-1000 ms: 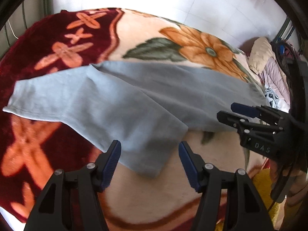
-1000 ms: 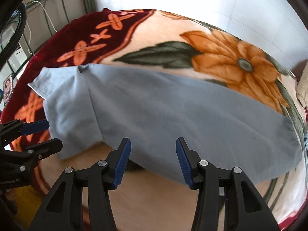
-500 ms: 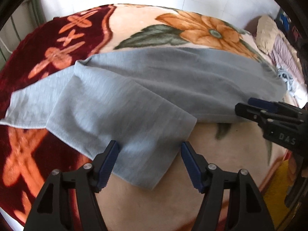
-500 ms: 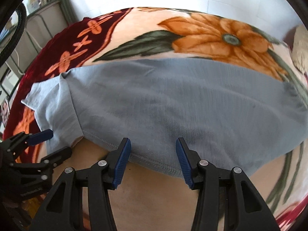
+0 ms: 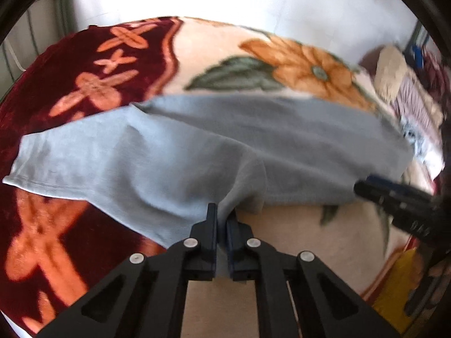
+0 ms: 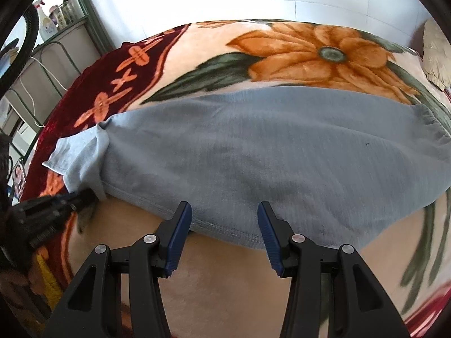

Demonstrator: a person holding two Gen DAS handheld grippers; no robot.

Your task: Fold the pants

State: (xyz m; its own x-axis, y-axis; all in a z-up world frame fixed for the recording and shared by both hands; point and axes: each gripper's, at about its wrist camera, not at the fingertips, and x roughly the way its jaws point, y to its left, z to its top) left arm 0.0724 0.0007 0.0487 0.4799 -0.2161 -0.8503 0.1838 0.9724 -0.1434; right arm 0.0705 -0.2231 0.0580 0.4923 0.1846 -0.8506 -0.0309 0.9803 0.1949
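Light blue-grey pants (image 5: pixel 174 152) lie spread across a flowered blanket (image 5: pixel 214 48) on a bed. My left gripper (image 5: pixel 222 214) is shut on the near edge of one pant leg, and the cloth bunches into folds at the pinch. In the right wrist view the same pants (image 6: pixel 282 152) fill the middle, hem towards me. My right gripper (image 6: pixel 225 219) stands open with the stitched hem lying between its blue pads, which do not press on it. That gripper shows at the right edge (image 5: pixel 400 197) of the left view, and the left one sits at the left (image 6: pixel 56 202) of the right view.
The blanket (image 6: pixel 310 48) has a dark red border with orange crosses on the left. Pillows and bedding (image 5: pixel 400 84) pile up at the right end. A metal shelf with bottles (image 6: pixel 50 22) stands behind the bed at the left. White tiled wall lies beyond.
My left gripper went from wide open around the pant leg's edge to shut on it, gathering the cloth. The right gripper came closer to the hem and stayed open.
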